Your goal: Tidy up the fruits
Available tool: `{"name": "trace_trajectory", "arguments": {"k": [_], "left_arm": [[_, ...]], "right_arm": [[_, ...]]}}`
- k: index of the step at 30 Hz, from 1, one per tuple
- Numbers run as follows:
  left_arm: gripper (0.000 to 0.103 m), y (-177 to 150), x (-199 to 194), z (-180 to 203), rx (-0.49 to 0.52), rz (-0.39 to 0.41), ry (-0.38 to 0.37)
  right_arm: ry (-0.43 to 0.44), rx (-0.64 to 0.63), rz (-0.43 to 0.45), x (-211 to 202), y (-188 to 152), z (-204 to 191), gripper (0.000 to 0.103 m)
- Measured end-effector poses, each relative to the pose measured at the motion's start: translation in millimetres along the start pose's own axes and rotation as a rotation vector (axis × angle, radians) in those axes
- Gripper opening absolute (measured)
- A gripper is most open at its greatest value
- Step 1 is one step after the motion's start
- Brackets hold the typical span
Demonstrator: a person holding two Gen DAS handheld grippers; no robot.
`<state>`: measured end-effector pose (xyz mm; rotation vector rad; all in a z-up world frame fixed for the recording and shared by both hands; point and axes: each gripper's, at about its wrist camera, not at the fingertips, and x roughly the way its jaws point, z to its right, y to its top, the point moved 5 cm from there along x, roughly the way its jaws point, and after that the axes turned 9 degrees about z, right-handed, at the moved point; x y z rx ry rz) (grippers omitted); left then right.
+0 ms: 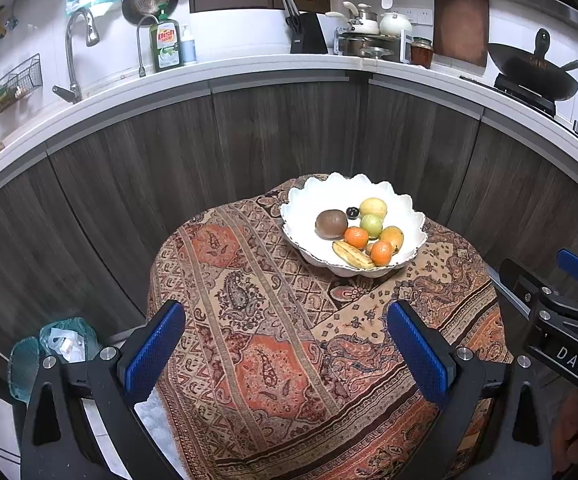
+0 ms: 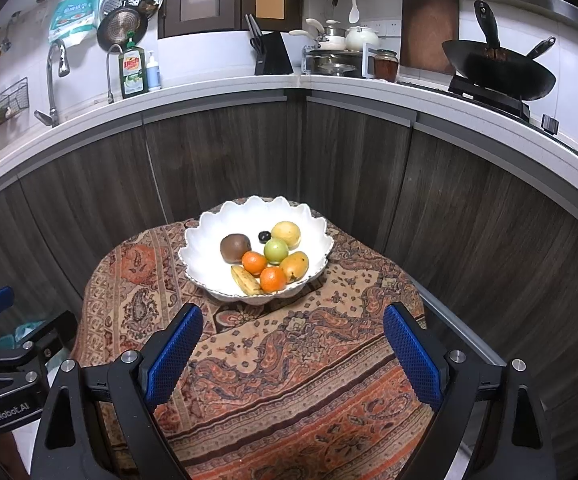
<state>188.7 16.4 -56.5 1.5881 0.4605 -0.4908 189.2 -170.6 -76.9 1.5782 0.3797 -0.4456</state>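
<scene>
- Your left gripper [image 1: 287, 354] hangs over the near part of the desk [image 1: 249, 320] with its jaws wide and nothing between them.
- Your right gripper [image 2: 293, 354] is the same — jaws spread wide, empty.
- The fruits sit together in the white scalloped bowl [image 2: 209, 240] at the desk's far side: a kiwi [image 2: 235, 247], two oranges [image 2: 254, 262], a banana [image 2: 245, 280] and a mango [image 2: 295, 266].

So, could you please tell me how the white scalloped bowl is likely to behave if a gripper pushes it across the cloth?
The white scalloped bowl looks glazed and rigid, so probably fragile and slippery to grip. It sits on a patterned cloth, which would likely drag and bunch rather than let it slide. The orange and other round fruit inside could roll.
</scene>
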Motion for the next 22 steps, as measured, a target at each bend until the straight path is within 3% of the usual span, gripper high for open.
{"name": "trace_trajectory", "arguments": {"k": [22], "left_arm": [[0.103,-4.3,6.4,4.9,-0.01,-0.028,-0.02]], "right_arm": [[-0.012,0.007,-0.011,3.2,-3.7,0.0,0.092]]}}
